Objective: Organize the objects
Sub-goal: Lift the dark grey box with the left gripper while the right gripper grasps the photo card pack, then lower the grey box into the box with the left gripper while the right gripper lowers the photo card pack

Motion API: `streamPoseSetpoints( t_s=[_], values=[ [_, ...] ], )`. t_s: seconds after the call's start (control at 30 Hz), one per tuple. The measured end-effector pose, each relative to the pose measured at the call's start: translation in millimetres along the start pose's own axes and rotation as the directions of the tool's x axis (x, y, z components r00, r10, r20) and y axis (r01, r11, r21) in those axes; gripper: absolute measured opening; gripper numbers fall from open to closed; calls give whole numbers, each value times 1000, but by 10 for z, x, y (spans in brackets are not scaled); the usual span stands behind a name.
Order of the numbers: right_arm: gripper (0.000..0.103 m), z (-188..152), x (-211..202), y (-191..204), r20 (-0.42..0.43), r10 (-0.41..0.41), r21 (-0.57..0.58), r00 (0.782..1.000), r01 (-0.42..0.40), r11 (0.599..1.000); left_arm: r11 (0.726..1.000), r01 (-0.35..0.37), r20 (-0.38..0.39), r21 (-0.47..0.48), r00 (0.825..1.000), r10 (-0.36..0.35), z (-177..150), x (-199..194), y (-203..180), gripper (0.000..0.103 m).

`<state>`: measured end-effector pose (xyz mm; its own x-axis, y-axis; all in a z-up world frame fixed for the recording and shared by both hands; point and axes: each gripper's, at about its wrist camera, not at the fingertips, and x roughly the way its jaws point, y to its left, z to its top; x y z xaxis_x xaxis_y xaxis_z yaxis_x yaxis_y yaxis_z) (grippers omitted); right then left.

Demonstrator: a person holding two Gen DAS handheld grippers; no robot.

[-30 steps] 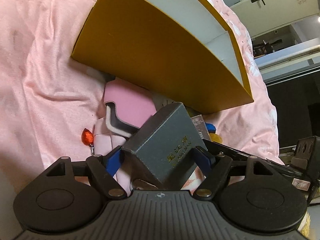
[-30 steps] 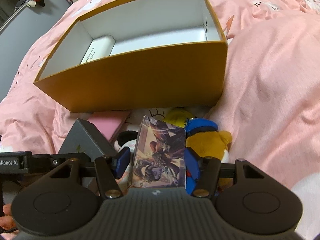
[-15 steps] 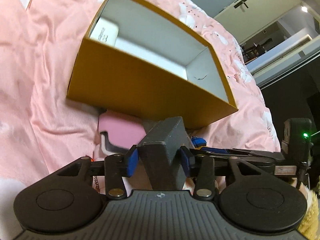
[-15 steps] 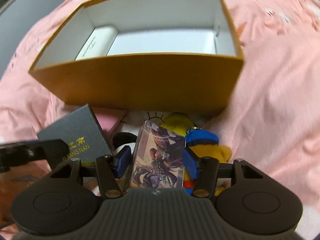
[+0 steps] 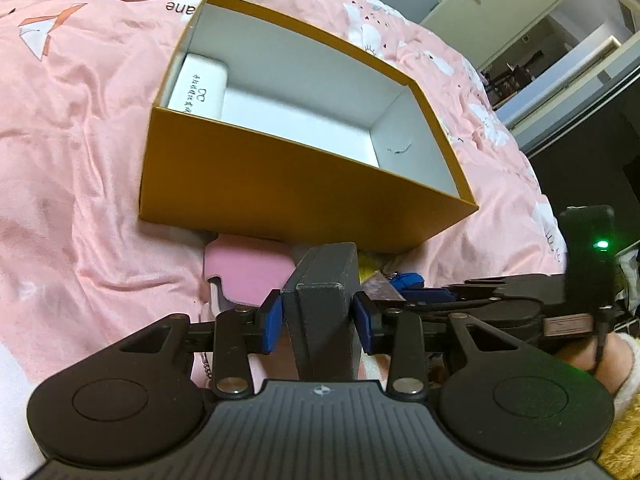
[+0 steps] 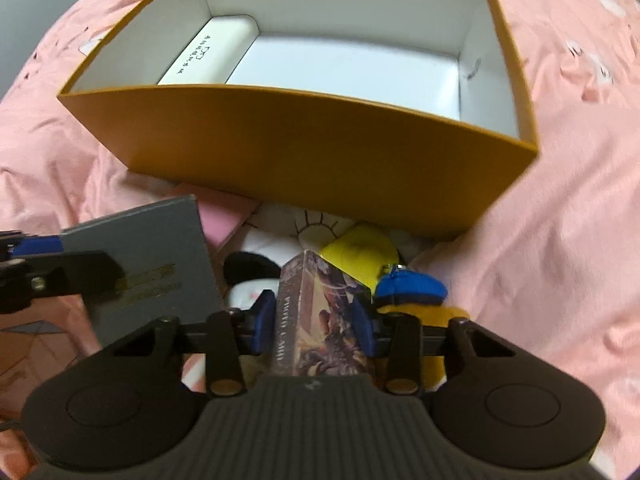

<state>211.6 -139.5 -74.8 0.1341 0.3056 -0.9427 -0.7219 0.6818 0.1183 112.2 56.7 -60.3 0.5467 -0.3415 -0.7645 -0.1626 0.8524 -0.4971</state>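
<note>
An open orange box [image 5: 280, 184] with a white inside lies on the pink bedcover; a white case [image 5: 198, 90] lies at its left end. The box also shows in the right wrist view [image 6: 320, 148]. My left gripper [image 5: 318, 316] is shut on a dark grey box [image 5: 324, 300], held on edge in front of the orange box. The grey box also shows at left in the right wrist view [image 6: 140, 264]. My right gripper [image 6: 316, 320] is shut on a printed card box [image 6: 320, 312], lifted just in front of the orange box.
A pink case [image 5: 248, 274] lies on the bedcover below the orange box. A yellow plush toy with a blue cap [image 6: 408, 288] and a black-and-white plush [image 6: 250, 276] lie under my right gripper. The right gripper's body [image 5: 520, 300] is close on the left gripper's right.
Both grippers have lifted their boxes upward toward the orange box's rim. The grey box has turned from flat-faced to edge-on in the left gripper. More of the orange box's inside shows.
</note>
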Motion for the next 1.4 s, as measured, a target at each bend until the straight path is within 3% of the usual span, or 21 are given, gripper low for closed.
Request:
streamPoseSetpoints(
  t_s=[0.27, 0.5, 0.67, 0.87, 1.03, 1.2, 1.3, 1.4],
  values=[
    [30, -96, -279, 11, 69, 0, -1, 998, 1, 1000, 1000, 0, -4, 14, 1000, 0, 19, 32, -41, 43],
    [24, -75, -443, -118, 77, -5, 9, 997, 4, 1000, 1000, 21, 10, 4, 1000, -21, -4, 67, -44, 44],
    [24, -94, -672, -202, 136, 56, 75, 989, -66, 995, 999, 14, 47, 48, 999, -17, 6, 3, -104, 42],
    [24, -21, -1061, -203, 269, 122, 72, 955, -146, 987, 995, 41, 79, 91, 996, -49, 162, -209, -183, 42],
    [24, 193, -1321, -162, 389, 154, 39, 908, -184, 982, 987, 89, 134, 133, 985, -106, 464, -519, -287, 42],
    [24, 511, -1424, -208, 472, 166, 49, 866, -214, 976, 981, 52, 179, 187, 980, -86, 920, -619, -388, 42],
    [24, 763, -1295, -217, 484, 171, 69, 858, -232, 970, 977, 18, 144, 215, 988, -50, 1194, -453, -414, 42],
    [24, 1008, -1060, -232, 461, 154, 96, 874, -222, 970, 971, -9, 70, 240, 997, -8, 1412, -174, -400, 42]
  ],
)
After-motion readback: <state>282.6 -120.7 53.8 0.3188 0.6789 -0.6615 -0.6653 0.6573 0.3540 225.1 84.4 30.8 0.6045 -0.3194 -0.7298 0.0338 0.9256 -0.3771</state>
